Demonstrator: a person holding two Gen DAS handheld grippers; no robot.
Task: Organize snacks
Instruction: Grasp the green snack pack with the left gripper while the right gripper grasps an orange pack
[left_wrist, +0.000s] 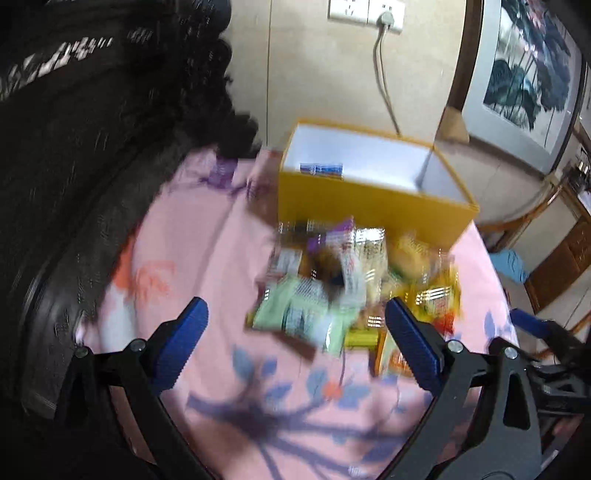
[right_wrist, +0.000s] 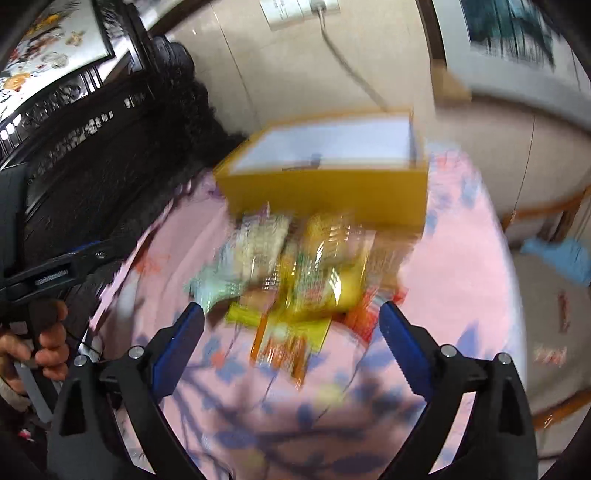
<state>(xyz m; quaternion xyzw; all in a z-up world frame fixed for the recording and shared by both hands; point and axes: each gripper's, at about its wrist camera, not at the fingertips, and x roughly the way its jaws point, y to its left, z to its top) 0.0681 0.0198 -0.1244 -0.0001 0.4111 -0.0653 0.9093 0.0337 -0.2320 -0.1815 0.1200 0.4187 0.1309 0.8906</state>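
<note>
Many snack packets (left_wrist: 343, 280) blurred, labels unreadable

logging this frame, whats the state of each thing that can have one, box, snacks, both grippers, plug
yellow box: open on top, upright, one small packet visible inside
snack pile: loose heap on the pink cloth in front of the box
left gripper: open, holding nothing
right gripper: open, holding nothing
plug: in the wall socket
</note>
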